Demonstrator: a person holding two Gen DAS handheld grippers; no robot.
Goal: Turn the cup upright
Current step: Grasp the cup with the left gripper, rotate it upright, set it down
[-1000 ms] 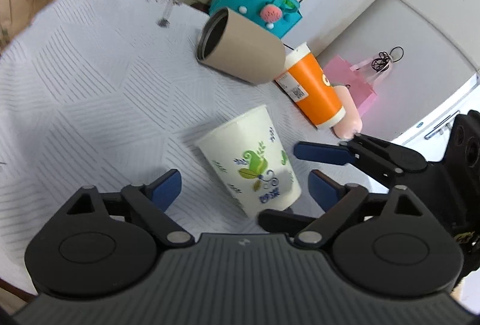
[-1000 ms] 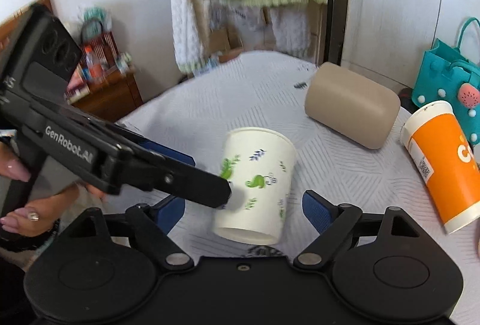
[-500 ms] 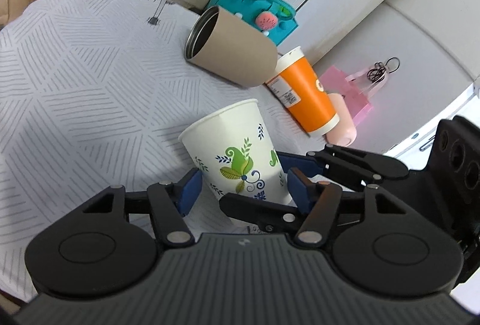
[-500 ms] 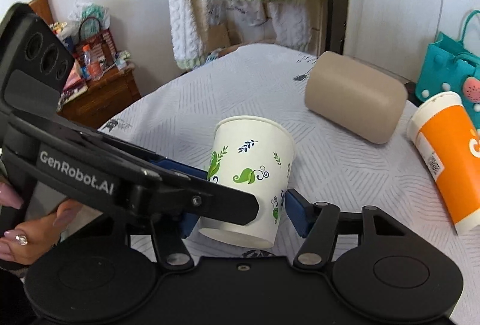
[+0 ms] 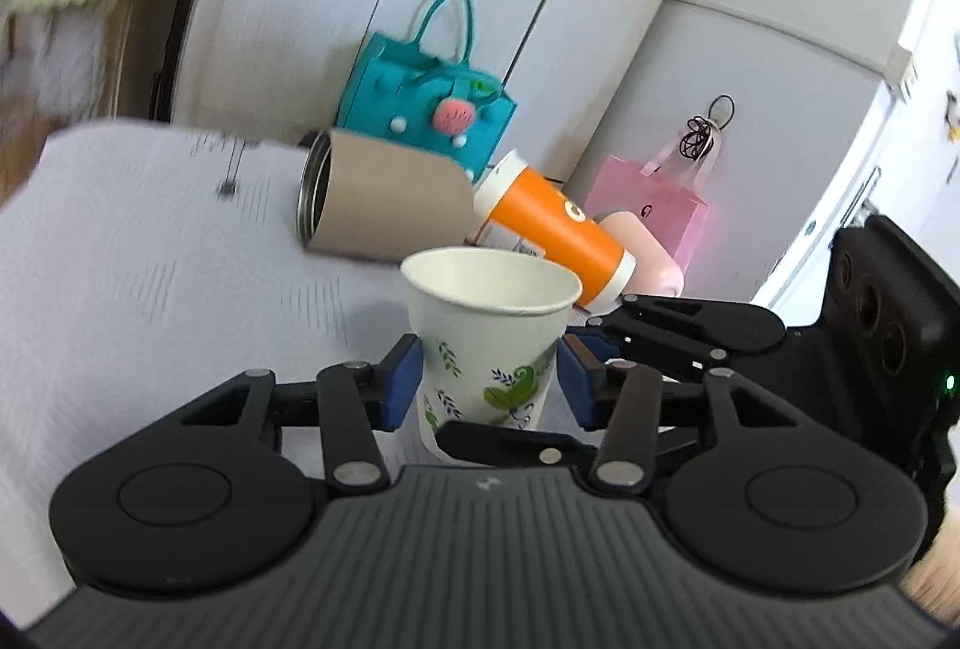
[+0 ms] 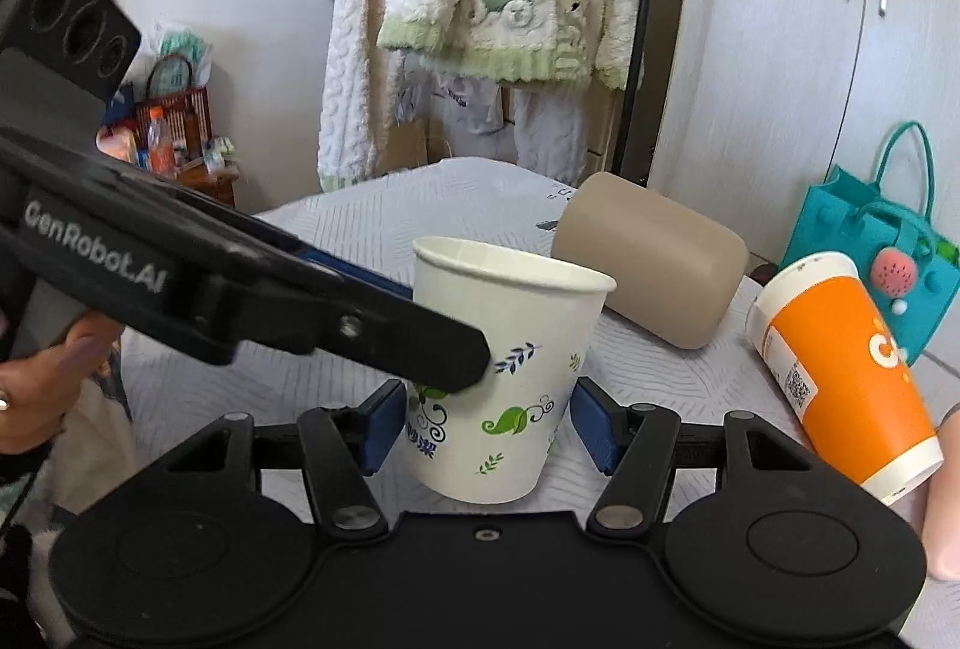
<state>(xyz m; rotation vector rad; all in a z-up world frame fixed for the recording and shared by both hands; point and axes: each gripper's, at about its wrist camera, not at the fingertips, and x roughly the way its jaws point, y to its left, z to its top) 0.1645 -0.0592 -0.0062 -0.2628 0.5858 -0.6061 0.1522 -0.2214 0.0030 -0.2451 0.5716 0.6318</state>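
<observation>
Left wrist view showed the left gripper (image 5: pixel 489 388) clamped on the paper cup (image 5: pixel 487 343), mouth up; the right gripper (image 6: pixel 486 424) also pinched it above the white cloth (image 6: pixel 336 229), near a tan tumbler (image 6: pixel 651 268).

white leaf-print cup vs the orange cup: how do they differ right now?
Pose: the white leaf-print cup stands mouth up; the orange cup lies tipped over on the table.
Look: the white leaf-print cup carries green and blue leaves; the orange cup is plain orange with white bands.
Handling: the left claw and right claw bracket the white leaf-print cup; nothing grips the orange cup.
Shared: both are tapered cups.
</observation>
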